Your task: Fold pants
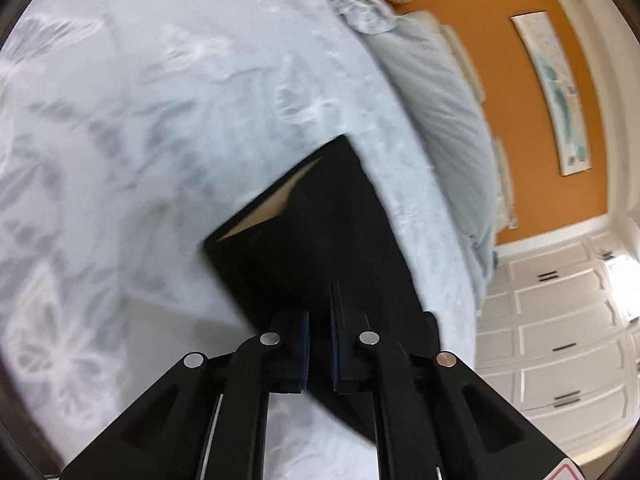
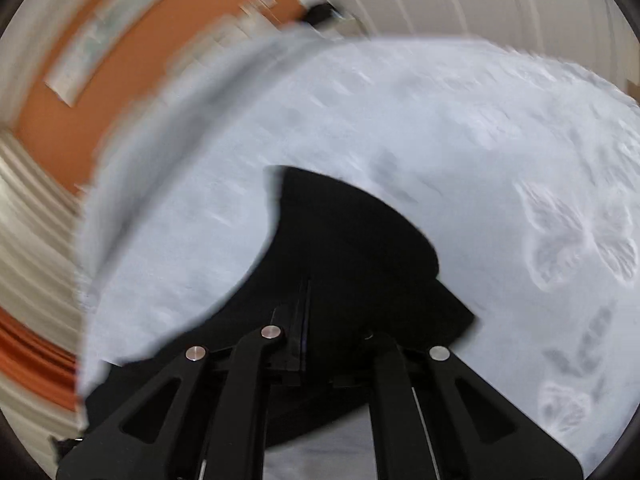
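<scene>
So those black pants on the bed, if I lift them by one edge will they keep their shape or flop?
Likely flop: the black pants already curve and drape under the right tongs. Probably light, since the thin edge pinched in the left tongs carries the fold. They may slide easily on the smooth bedspread.

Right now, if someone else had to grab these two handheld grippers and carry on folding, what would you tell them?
Left gripper: shut on the black pants, holding one edge above the bed.
Right gripper: shut on the pants as well, at another part of the black cloth.
Where things are: the pants hang between the two grippers over the pale blue bedspread, with the far end showing a tan lining resting on it.
Done: both grips are made and the cloth is partly lifted.
Left: how many folds are in is hard to tell; probably bring the held edge over, lay it flat, let go.
</scene>
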`<state>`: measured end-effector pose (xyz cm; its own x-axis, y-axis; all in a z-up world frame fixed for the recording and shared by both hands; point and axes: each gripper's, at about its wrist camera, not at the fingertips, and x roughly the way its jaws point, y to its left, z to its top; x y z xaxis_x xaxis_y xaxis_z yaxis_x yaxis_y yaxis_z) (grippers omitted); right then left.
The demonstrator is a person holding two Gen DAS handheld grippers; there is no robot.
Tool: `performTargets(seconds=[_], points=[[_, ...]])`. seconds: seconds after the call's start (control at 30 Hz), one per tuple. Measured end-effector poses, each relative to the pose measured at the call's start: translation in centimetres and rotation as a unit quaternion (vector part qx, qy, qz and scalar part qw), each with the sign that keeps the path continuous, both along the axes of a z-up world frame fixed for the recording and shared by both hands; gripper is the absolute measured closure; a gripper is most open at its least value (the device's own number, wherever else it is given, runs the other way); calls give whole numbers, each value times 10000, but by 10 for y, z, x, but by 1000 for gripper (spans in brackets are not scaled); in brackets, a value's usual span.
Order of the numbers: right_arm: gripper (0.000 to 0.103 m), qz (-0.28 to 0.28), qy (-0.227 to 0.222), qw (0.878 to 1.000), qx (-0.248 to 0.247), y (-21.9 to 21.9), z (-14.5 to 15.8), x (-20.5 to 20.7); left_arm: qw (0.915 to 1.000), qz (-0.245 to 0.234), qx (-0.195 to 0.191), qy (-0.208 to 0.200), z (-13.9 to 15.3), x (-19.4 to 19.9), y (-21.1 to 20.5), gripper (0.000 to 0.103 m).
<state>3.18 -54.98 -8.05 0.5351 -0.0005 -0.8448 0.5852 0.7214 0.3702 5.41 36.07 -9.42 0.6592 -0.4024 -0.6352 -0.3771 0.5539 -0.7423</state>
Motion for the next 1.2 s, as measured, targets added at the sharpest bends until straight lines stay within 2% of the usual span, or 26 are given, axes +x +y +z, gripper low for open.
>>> performTargets(seconds=[0.03, 0.07, 0.1, 0.13, 0.17, 0.2, 0.23, 0.27, 0.3, 0.33, 0.4, 0.5, 0.57, 0.63, 0.73, 0.77, 0.8, 0.83, 0.87, 0.93, 0.97, 1.03, 1.07, 1.1, 1.13, 1.2], points=[[96, -7, 150, 9998, 126, -3, -11, 0, 9989, -2, 192, 426, -12, 2, 0, 97], [94, -40, 12, 9998, 192, -3, -8, -4, 9978, -5, 256, 603, -20, 1, 0, 94], [83, -176, 77, 9997, 139, -5, 5, -7, 9978, -14, 299, 586, -19, 1, -1, 93], [65, -322, 117, 9994, -11, -5, 16, -11, 9973, 5, 479, 557, -9, -1, -2, 93], [54, -502, 55, 9984, -245, -4, 28, -20, 9968, 20, 699, 395, 6, -3, -5, 90], [36, -655, -114, 9967, -476, -1, 39, -30, 9952, 68, 952, 198, 21, -8, -10, 83], [27, -633, -356, 9954, -630, 7, 52, -36, 9921, 136, 1244, 111, 33, -12, -14, 73], [26, -557, -425, 9955, -642, 14, 56, -38, 9873, 250, 1567, 68, 44, -15, -17, 44], [24, -478, -464, 9959, -614, 21, 58, -38, 9824, 416, 1822, 54, 52, -15, -19, 20], [24, -457, -471, 9962, -571, 22, 58, -38, 9792, 604, 1936, 58, 56, -17, -20, 15], [23, -362, -389, 9977, -416, 25, 51, -40, 9816, 717, 1752, 233, 48, -17, -16, 15], [23, -415, -237, 9983, -331, 14, 36, -42, 9911, 734, 932, 605, 12, -18, -5, 15], [23, -513, -223, 9984, 103, 4, 19, -47, 9931, 792, 366, 779, -7, -12, -2, 15], [23, -685, -182, 9965, 443, -3, 1, -47, 9922, 1005, 356, 646, -10, -12, -4, 13], [19, -815, -306, 9952, 446, -8, -10, -42, 9920, 898, 691, 554, -6, 3, -22, 14], [19, -815, -394, 9951, 405, -9, -10, -39, 9926, 795, 783, 483, -4, 7, -29, 23], [29, -721, -502, 9953, 408, -9, -11, -30, 9955, 555, 706, 319, -4, 15, -36, 74], [70, -635, -523, 9956, 446, -10, -11, -22, 9974, 220, 550, 420, -9, 23, -42, 81], [94, -569, -558, 9949, 610, -12, -12, -16, 9965, 276, 639, 472, -9, 27, -45, 92], [93, -582, -1046, 9901, 739, -10, 14, -13, 9947, 175, 918, 419, 7, 36, -49, 94], [93, -433, -1380, 9871, 688, -6, 38, -15, 9960, 201, 832, 275, 17, 35, -45, 94], [93, -149, -1961, 9789, 552, 6, 89, -26, 9989, 241, 387, -93, 50, 31, -33, 94], [93, -52, -2035, 9783, 375, 11, 103, -31, 9993, 202, 253, -175, 65, 27, -29, 95], [93, 5, -1906, 9817, 22, 14, 111, -35, 9994, 123, 224, -218, 79, 24, -26, 94], [93, -59, -1694, 9855, -105, 11, 105, -38, 9990, -8, 402, -195, 95, 19, -27, 94], [92, -304, -1074, 9937, 80, -4, 69, -43, 9966, -107, 816, 44, 103, 16, -31, 94]])
